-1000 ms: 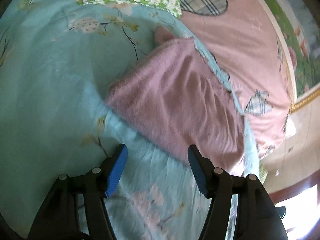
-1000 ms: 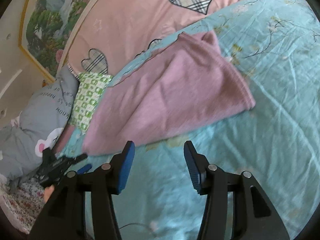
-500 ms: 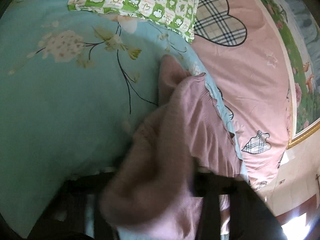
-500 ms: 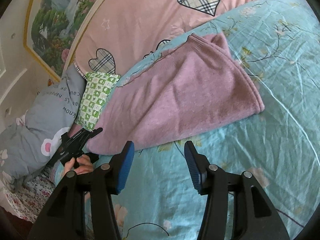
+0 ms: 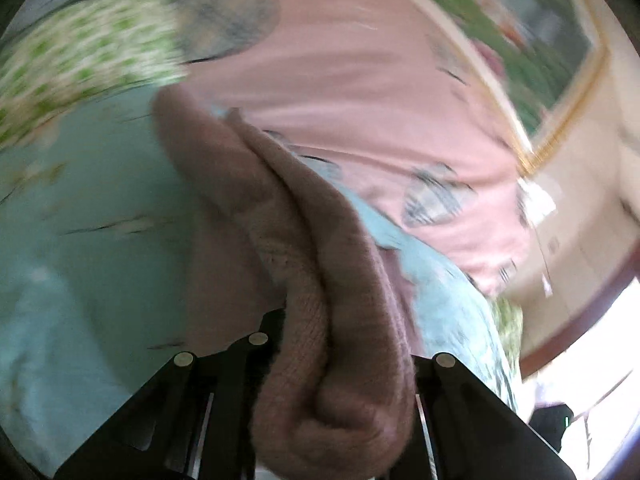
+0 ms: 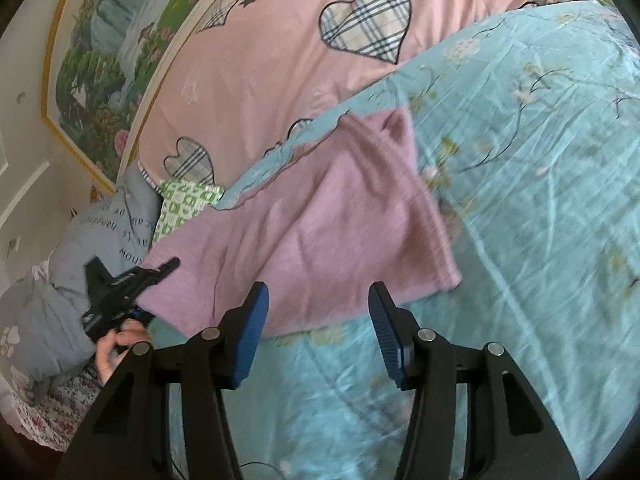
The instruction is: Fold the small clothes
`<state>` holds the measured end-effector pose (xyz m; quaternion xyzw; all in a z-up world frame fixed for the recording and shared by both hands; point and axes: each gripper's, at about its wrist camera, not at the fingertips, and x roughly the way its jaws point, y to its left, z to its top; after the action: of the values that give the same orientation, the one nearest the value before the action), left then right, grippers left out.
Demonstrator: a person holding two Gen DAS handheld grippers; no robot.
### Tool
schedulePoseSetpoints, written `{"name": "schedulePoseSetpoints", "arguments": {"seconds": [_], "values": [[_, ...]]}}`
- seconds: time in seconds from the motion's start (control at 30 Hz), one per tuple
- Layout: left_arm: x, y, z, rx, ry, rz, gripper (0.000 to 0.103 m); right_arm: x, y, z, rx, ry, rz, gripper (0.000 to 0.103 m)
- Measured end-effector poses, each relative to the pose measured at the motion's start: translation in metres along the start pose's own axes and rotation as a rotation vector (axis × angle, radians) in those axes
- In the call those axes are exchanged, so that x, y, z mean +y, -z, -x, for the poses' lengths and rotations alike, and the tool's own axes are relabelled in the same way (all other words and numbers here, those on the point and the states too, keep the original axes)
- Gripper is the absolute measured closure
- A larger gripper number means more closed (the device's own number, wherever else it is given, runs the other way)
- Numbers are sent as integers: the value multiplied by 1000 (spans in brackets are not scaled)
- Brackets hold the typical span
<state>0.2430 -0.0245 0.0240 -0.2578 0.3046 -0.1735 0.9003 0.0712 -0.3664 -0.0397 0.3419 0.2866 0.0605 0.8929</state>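
Observation:
A pink knit garment (image 6: 320,220) lies on the light blue floral bedsheet (image 6: 540,160). My left gripper (image 5: 340,380) is shut on one end of the garment (image 5: 320,300); the bunched knit covers its fingertips and rises off the sheet. In the right wrist view the left gripper (image 6: 132,292) shows at the garment's left end, in a hand. My right gripper (image 6: 316,332) is open and empty, hovering over the sheet just short of the garment's near edge.
A pink duvet with plaid hearts (image 6: 300,60) lies behind the garment. A green checked pillow (image 5: 80,52) and a grey pillow (image 6: 92,240) sit at the bed's head end. A framed landscape picture (image 6: 112,40) hangs on the wall.
My left gripper closed on the garment's end and has lifted it, bunching the knit. My right gripper stayed open and drifted slightly closer to the garment's near edge.

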Motion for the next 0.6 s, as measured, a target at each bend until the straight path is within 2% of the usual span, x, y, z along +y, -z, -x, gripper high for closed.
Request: {"name": "schedulePoseSetpoints", "arguments": {"seconds": [0.13, 0.23, 0.37, 0.47, 0.6], "values": [[-56, 18, -26, 71, 83, -115, 92, -13, -16, 7, -23, -1, -21, 50], [-87, 48, -63, 161, 101, -196, 92, -24, -28, 6, -31, -6, -43, 50], [-96, 83, -110, 259, 52, -269, 91, -41, -46, -12, -13, -25, -92, 50], [-91, 96, -125, 285, 32, -280, 87, -42, -60, -33, 16, -32, -83, 50], [-90, 98, -111, 295, 83, -276, 68, -29, -79, -62, 51, -72, -48, 49]]}}
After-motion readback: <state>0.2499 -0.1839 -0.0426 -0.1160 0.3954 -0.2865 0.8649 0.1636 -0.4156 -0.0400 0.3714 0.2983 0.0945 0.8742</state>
